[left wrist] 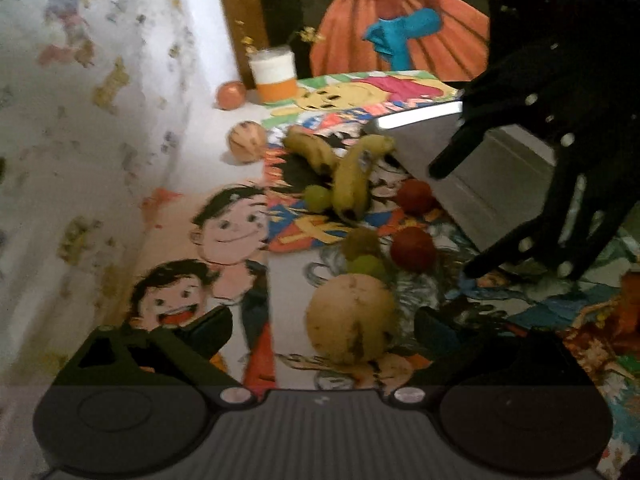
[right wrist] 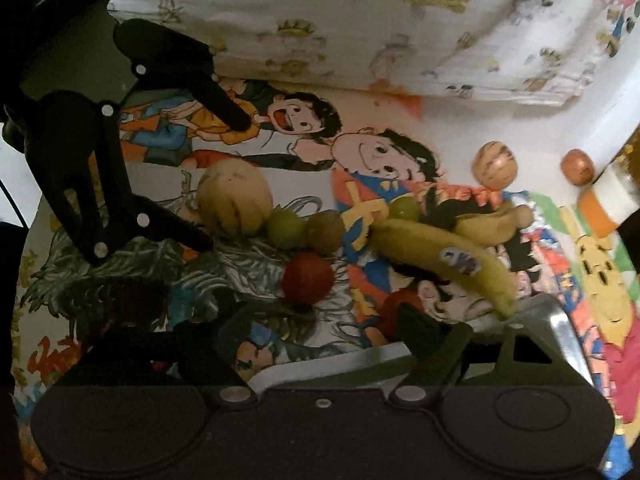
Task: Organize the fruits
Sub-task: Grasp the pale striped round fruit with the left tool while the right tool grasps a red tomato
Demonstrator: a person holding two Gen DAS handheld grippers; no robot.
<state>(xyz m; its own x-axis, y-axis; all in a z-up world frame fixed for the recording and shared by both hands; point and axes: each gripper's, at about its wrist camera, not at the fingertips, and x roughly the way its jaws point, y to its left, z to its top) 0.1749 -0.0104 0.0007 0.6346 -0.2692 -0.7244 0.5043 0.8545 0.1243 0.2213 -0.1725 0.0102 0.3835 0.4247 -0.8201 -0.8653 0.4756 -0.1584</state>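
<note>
Fruit lies on a cartoon-print sheet. A large yellow melon (left wrist: 350,318) (right wrist: 235,199) sits between the fingers of my open left gripper (left wrist: 320,326) (right wrist: 226,182), not gripped. Beyond it are green fruits (left wrist: 365,266) (left wrist: 318,198), a kiwi (left wrist: 362,242), two red fruits (left wrist: 413,249) (left wrist: 416,196) and two bananas (left wrist: 352,178) (right wrist: 444,256). My right gripper (left wrist: 452,220) (right wrist: 324,328) is open over a steel tray (left wrist: 460,168) (right wrist: 360,364), empty.
A striped round fruit (left wrist: 247,142) (right wrist: 495,165) and an orange fruit (left wrist: 231,95) (right wrist: 577,167) lie apart near a glass (left wrist: 274,74) with orange and white layers. A patterned cloth wall (left wrist: 80,120) borders the sheet. A painting of an orange dress (left wrist: 400,20) stands behind.
</note>
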